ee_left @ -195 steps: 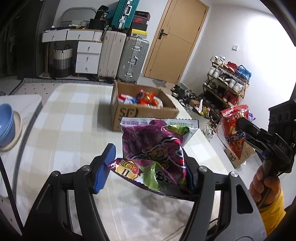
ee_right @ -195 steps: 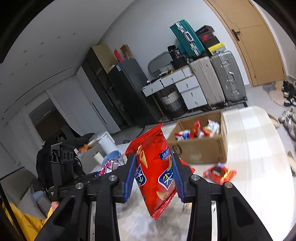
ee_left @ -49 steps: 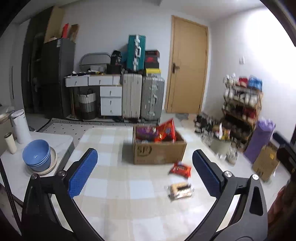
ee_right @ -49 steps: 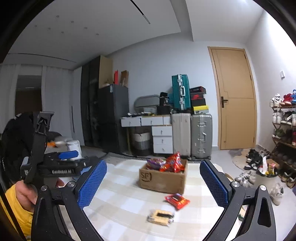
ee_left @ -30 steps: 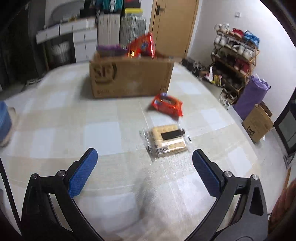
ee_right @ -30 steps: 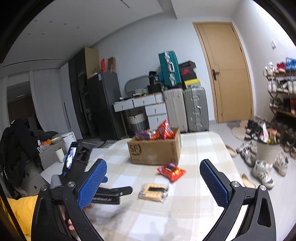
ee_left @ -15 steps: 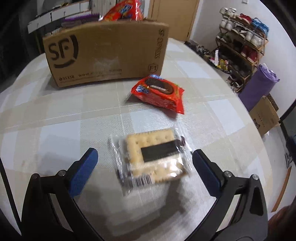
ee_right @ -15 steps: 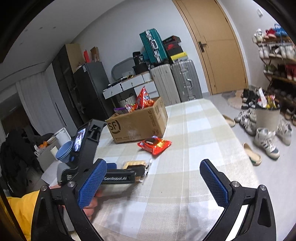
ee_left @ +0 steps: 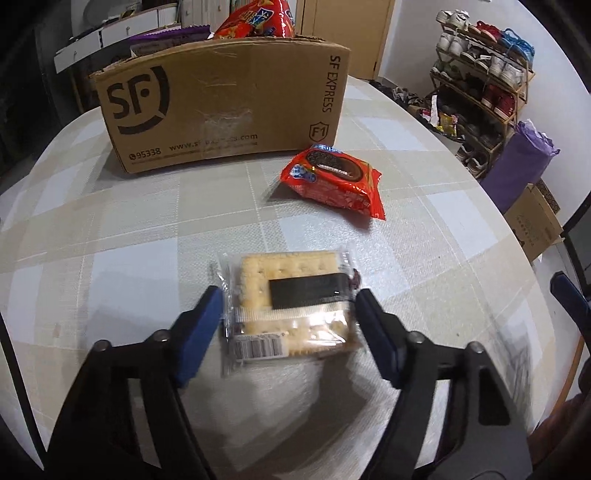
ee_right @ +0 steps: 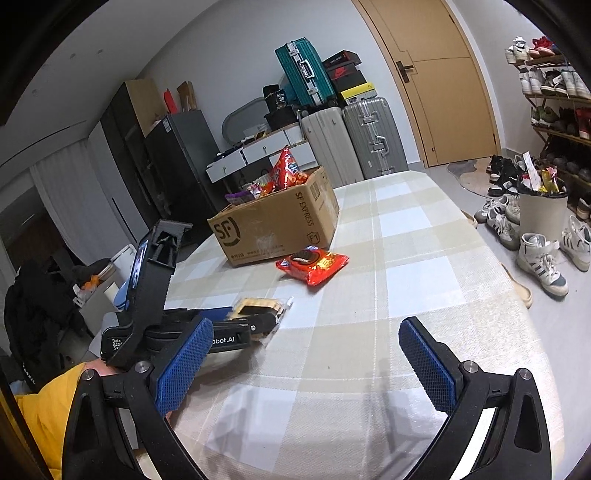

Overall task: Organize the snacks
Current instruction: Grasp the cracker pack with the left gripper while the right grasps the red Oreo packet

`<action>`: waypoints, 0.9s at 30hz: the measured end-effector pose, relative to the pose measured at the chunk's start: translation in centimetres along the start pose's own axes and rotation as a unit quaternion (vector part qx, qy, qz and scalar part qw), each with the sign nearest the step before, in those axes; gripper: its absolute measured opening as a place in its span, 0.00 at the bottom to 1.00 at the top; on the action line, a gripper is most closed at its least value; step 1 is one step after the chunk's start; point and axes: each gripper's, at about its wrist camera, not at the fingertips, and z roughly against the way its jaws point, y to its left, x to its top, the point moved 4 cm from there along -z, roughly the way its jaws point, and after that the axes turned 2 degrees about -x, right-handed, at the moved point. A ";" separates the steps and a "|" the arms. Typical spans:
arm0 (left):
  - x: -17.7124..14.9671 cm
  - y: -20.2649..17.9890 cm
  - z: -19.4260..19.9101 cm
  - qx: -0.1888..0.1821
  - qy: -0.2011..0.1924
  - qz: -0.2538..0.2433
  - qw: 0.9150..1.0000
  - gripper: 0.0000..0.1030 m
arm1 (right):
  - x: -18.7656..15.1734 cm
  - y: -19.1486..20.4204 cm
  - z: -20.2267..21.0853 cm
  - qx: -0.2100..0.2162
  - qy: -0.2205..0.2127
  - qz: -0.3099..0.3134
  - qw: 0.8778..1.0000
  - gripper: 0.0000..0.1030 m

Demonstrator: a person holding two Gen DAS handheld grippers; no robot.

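A clear packet of crackers point(ee_left: 288, 273) lies flat on the checked tablecloth, straight between the blue pads of my left gripper point(ee_left: 288, 302). The jaws are closing; the pads stand at the wrapper's side edges and the wrapper is not squeezed. A red cookie pack point(ee_left: 332, 181) lies beyond it, in front of the cardboard SF box point(ee_left: 221, 110), where a red chips bag point(ee_left: 255, 22) sticks up. In the right wrist view my right gripper point(ee_right: 306, 332) hovers wide open over bare cloth, to the right of the left gripper point(ee_right: 258, 326), the cracker packet point(ee_right: 258, 304), the cookie pack point(ee_right: 314, 266) and the box point(ee_right: 273, 229).
The round table's edge point(ee_right: 517, 295) curves close on the right. Beyond it on the floor stand shoes point(ee_right: 539, 258), a bin point(ee_right: 543, 210) and a shoe rack point(ee_left: 487, 62). A sleeve in yellow point(ee_right: 44, 413) is at the lower left.
The left gripper came down and forward over the cracker packet, and its jaws narrowed from wide apart to the packet's edges. The right gripper sank and tipped toward the table.
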 end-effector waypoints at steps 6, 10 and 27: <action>-0.1 0.8 0.4 -0.008 -0.002 0.005 1.000 0.53 | 0.1 1.4 -0.1 -0.005 0.006 0.019 1.000 0.99; -0.5 1.5 0.7 -0.008 -0.012 0.016 1.000 0.53 | 0.2 2.2 -0.6 -0.011 0.017 0.027 0.999 0.99; -3.5 10.3 4.3 -0.028 -0.037 0.085 0.995 0.53 | 6.3 3.2 -14.5 -0.034 0.136 0.189 0.972 0.99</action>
